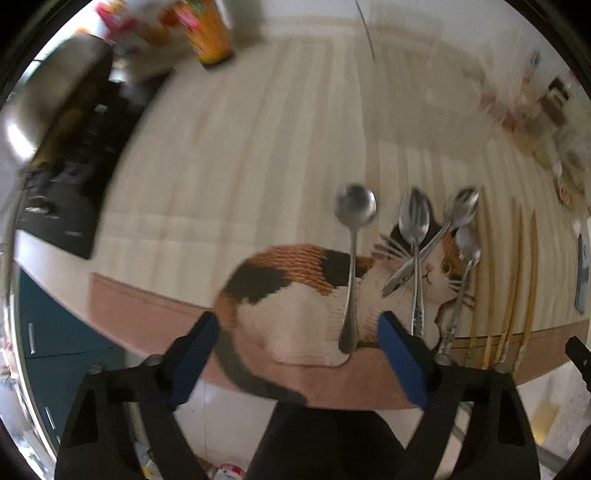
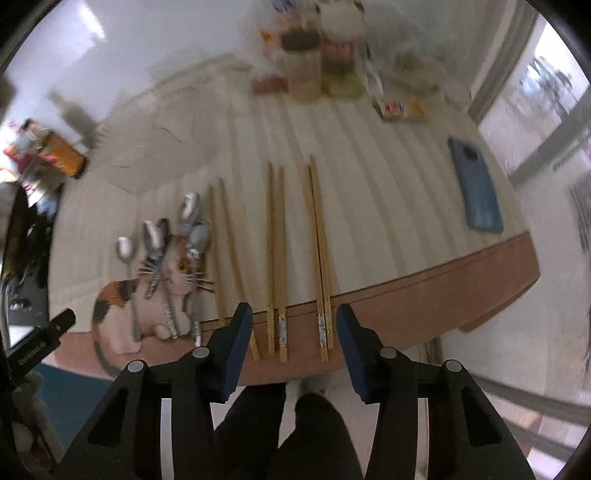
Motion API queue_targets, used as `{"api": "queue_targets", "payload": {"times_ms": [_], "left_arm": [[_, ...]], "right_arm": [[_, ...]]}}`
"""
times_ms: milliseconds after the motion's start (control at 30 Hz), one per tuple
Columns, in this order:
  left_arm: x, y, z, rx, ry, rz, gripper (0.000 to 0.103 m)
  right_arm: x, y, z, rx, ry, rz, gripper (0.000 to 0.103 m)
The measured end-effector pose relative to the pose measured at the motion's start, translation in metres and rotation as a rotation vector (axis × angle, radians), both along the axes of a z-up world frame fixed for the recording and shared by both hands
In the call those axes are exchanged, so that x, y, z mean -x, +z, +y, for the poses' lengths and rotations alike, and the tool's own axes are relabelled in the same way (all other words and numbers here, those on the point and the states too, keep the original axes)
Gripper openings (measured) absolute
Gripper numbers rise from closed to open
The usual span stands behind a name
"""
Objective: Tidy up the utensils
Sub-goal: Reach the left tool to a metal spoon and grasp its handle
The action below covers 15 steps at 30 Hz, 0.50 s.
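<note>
Several metal spoons lie on a cat-picture mat (image 1: 295, 317) at the table's near edge. One round spoon (image 1: 352, 258) lies apart on the left; three more (image 1: 417, 251) overlap to its right. In the right wrist view the spoons (image 2: 162, 251) lie left of three pairs of wooden chopsticks (image 2: 277, 258), laid side by side with their ends at the table edge. My left gripper (image 1: 299, 332) is open and empty, just before the round spoon's handle. My right gripper (image 2: 293, 321) is open and empty, above the near ends of the chopsticks.
A blue phone (image 2: 476, 188) lies at the right of the table. Jars and packets (image 2: 317, 62) stand at the far edge. An orange tin (image 1: 210, 33) and a black stove with a metal pot (image 1: 55, 110) are at the left. The table edge (image 2: 406, 295) is close below both grippers.
</note>
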State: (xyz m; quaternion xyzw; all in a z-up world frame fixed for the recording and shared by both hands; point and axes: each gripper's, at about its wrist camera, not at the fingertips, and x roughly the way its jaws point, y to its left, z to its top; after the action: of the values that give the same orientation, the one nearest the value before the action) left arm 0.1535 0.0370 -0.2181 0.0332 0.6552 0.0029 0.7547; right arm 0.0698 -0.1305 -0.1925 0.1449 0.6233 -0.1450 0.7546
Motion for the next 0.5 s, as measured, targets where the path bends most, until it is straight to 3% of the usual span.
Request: {"api": "queue_targets", "payload": {"times_ms": [67,267,467,500], "left_arm": [[-0.011,-0.02,-0.003,0.027,-0.014,0.045,0.069],[-0.031,-0.055,-0.018,0.078,-0.062,0.12,0.057],[-0.049,-0.067,-0.032,0.062,-0.111,0.113,0.05],[-0.052,-0.066,-0.035,0.043,-0.126,0.1,0.039]], "right_arm": [[-0.001,-0.012,-0.002,-0.013,-0.029,0.029,0.049],[-0.013,-0.036,-0.009,-0.008,-0.092,0.102,0.049],[-0.026,-0.044,-0.014,-0.006,-0.137,0.133,0.049],[-0.028,-0.045,-0.013,-0.004,-0.136,0.136,0.049]]}}
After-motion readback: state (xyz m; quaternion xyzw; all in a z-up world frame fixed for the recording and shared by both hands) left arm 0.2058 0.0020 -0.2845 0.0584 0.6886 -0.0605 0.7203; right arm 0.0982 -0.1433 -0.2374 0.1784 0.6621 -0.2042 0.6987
